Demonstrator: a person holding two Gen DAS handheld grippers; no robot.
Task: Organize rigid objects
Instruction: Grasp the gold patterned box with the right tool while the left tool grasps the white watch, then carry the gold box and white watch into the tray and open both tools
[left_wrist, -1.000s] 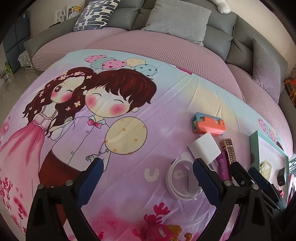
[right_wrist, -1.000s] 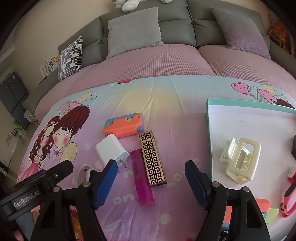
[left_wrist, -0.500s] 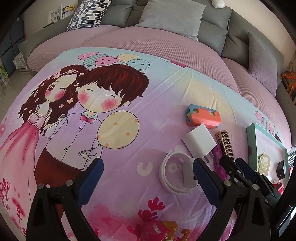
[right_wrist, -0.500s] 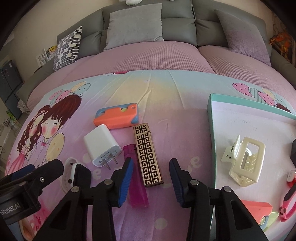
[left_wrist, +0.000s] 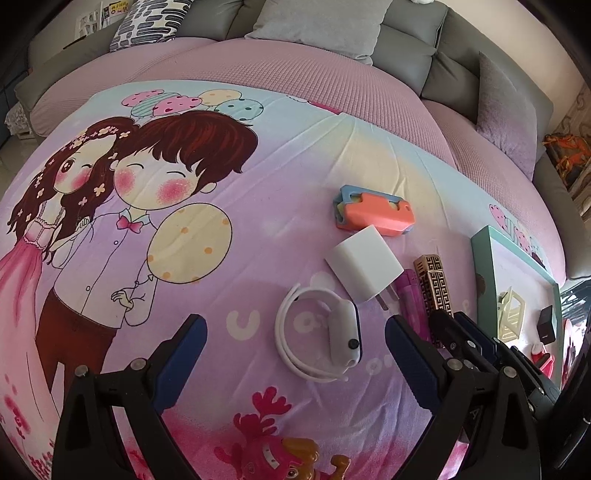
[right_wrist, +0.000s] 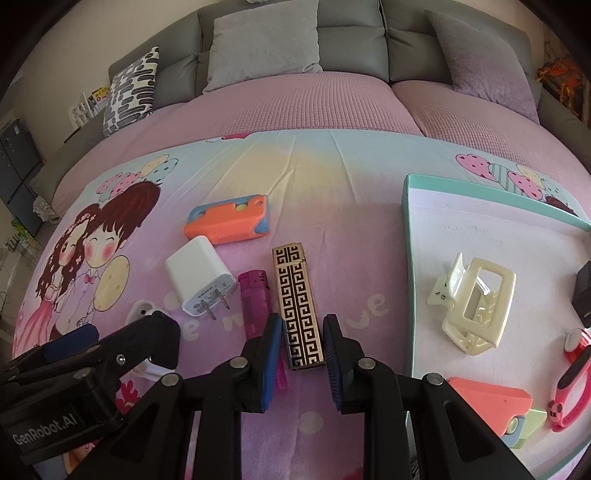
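One gold-patterned lighter (right_wrist: 298, 310) lies lengthwise between the closing right gripper (right_wrist: 301, 332).

Small rigid things scattered on a cartoon-print bedsheet, beside a teal-rimmed tray.

A gold-and-black patterned lighter (right_wrist: 297, 310) lies flat, long axis toward 12 o'clock, its near end between the closing right gripper (right_wrist: 300, 363) pads. Touching its 9 o'clock side lies a translucent pink lighter (right_wrist: 254, 299). At 10 o'clock sits a white plug charger (right_wrist: 199, 278), prongs pointing back toward 5 o'clock. Beyond it, an orange-and-blue block (right_wrist: 229, 221) lies crosswise. A white smartwatch (left_wrist: 332, 332) rests on edge, well toward 9 o'clock. At 3 o'clock the tray (right_wrist: 410, 236) holds a cream hair claw (right_wrist: 476, 302), a pink wristband (right_wrist: 570, 380) and a salmon wedge (right_wrist: 491, 406).
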